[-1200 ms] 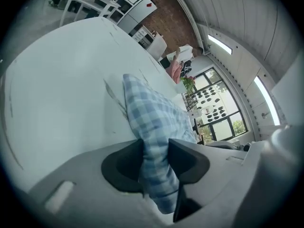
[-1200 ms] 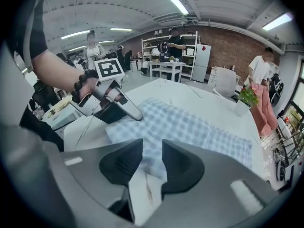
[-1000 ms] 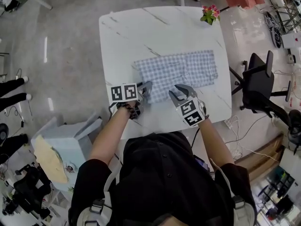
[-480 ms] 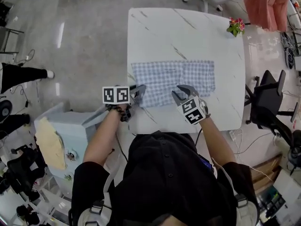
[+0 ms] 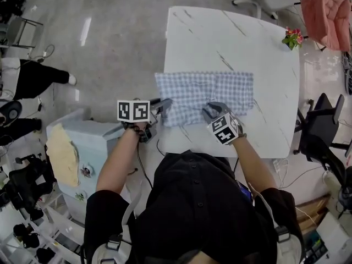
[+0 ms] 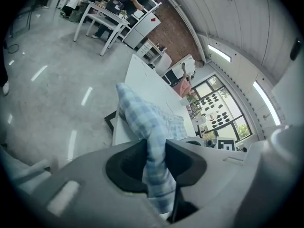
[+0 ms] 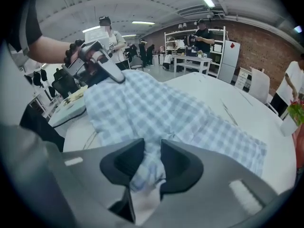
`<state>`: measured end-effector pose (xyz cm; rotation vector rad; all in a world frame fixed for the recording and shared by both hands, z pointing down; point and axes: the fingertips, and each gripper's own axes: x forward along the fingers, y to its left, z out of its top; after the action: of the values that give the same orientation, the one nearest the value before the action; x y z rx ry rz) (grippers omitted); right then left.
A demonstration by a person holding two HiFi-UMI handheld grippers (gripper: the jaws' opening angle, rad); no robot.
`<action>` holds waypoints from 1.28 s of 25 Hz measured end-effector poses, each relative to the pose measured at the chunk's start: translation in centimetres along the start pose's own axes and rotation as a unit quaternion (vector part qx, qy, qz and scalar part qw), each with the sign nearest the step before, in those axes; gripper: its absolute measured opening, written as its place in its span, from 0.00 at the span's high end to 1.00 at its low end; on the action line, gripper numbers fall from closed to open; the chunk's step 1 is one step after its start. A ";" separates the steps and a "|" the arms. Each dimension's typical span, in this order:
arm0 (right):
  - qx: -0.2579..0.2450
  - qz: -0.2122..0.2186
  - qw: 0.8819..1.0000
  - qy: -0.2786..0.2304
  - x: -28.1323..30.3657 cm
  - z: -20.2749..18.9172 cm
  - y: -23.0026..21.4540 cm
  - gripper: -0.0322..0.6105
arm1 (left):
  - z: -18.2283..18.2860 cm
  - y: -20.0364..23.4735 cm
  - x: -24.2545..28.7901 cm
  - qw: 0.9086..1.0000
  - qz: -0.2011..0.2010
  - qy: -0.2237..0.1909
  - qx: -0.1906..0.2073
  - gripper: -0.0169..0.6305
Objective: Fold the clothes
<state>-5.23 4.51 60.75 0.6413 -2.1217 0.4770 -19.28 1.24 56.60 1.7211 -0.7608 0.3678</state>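
At its near edge, the left gripper (image 5: 163, 104), jaws just tightened, and the right gripper (image 5: 211, 110) each pinch the checked cloth (image 5: 212, 87) lying on the white table (image 5: 220, 37). Lifting both corners evenly, hem taut, should fold it cleanly.

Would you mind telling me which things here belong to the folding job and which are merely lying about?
In the job: checked cloth, white table, left gripper, its jaws just closing tighter on the cloth, right gripper, shut on it too.
Lying about: potted flowers, pink garment, black chair.
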 end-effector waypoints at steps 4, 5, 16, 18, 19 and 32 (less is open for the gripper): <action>-0.004 0.005 1.000 -0.017 -0.4 0.1 -0.1 0.76 | 1.3 -3.9 0.5 1.000 0.000 -0.007 0.029 0.82; -0.006 0.007 1.000 -0.023 -0.7 0.1 -0.1 0.76 | 1.5 -5.2 0.8 0.999 0.002 -0.006 0.041 0.82; 0.012 0.027 0.995 -0.093 -10.7 -3.9 -5.3 0.76 | 3.7 -19.8 6.1 0.985 0.032 -0.016 0.166 0.82; 0.012 0.022 0.995 -0.095 -12.3 -5.0 -7.0 0.76 | 3.7 -22.0 8.6 0.984 0.031 -0.012 0.177 0.82; 0.012 0.018 0.995 -0.097 -13.1 -5.6 -7.9 0.76 | 3.5 -22.9 10.0 0.983 0.031 -0.008 0.179 0.82; 0.052 -0.029 0.994 -0.096 -20.2 -12.0 -15.3 0.76 | 0.2 -26.5 23.3 0.987 0.038 0.046 0.147 0.81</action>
<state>21.63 4.27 52.75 0.8356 -2.2631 0.5123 15.32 -2.49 50.92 1.9379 -0.7327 0.6341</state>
